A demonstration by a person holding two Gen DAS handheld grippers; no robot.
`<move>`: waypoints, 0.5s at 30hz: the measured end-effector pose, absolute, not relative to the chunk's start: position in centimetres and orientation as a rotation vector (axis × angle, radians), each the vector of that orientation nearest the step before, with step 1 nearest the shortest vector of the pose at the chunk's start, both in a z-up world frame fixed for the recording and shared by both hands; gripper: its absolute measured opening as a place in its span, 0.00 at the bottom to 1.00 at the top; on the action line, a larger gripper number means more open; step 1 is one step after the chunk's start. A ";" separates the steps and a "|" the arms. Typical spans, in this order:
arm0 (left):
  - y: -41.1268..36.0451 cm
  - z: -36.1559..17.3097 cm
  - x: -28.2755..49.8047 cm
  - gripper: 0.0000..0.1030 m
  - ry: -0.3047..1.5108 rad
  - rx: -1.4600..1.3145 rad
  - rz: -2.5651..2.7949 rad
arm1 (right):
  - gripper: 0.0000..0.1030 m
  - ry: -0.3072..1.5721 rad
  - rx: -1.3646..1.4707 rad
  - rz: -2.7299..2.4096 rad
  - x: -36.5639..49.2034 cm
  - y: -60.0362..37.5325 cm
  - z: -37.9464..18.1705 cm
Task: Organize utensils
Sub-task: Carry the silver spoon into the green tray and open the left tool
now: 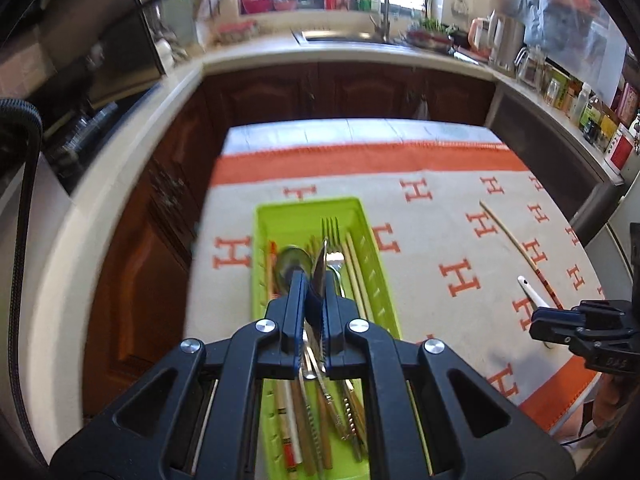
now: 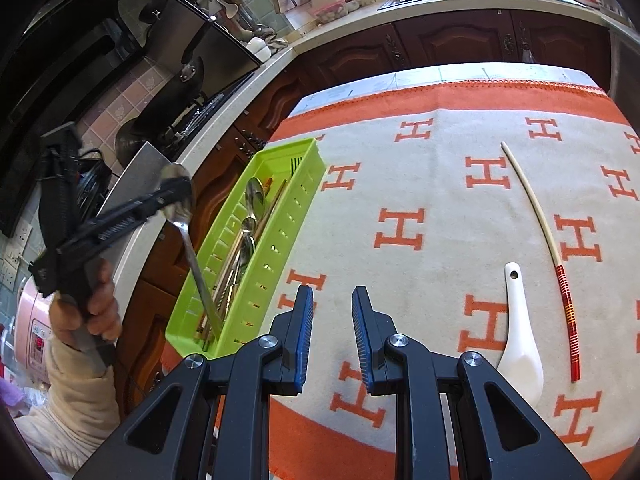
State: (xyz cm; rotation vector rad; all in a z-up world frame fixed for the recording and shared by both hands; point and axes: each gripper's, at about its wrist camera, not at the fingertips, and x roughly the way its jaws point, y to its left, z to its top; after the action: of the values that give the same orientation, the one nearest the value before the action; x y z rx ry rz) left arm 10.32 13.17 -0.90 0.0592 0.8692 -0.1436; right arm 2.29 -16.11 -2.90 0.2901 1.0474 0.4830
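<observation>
Spoon (image 2: 178, 196) clamped in left fingers (image 1: 308, 280); right fingers (image 2: 362, 320) apart, empty

Orange letter "H" repeats across the tablecloth (image 2: 440, 208).

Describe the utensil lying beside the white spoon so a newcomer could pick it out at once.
On the orange-and-cream blanket, look right of the green tray. Just right of the white spoon lies a single chopstick: long, thin, pale, with a red banded end.
</observation>
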 end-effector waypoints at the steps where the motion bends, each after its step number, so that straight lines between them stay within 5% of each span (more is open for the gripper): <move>1: 12.7 -1.6 10.6 0.04 0.877 0.056 -0.150 | 0.19 1.050 0.290 0.480 2.4 -16.1 -3.0; 15: 11.5 -5.5 13.1 0.04 0.966 -0.062 -0.145 | 0.19 1.056 0.301 0.462 3.0 -17.2 -3.5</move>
State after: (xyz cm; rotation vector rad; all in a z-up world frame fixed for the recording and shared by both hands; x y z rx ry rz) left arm 13.09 11.46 -5.52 -0.0622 0.9662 -0.1453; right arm 3.02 -17.21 -3.52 0.3005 1.0560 0.4615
